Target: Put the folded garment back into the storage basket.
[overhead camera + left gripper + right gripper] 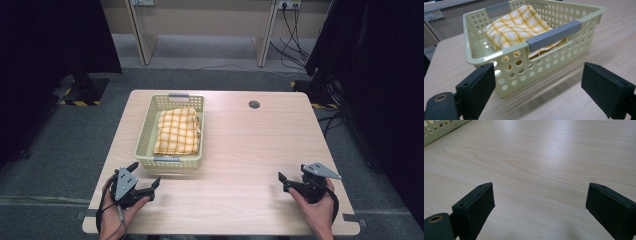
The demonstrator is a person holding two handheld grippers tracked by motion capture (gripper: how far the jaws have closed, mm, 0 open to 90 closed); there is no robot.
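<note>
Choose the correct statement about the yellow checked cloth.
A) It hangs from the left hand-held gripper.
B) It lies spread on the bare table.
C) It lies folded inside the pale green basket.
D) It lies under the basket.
C: the yellow checked cloth lies folded inside the perforated basket, and both the left hand-held gripper and the right hand-held gripper are open and empty.
</note>
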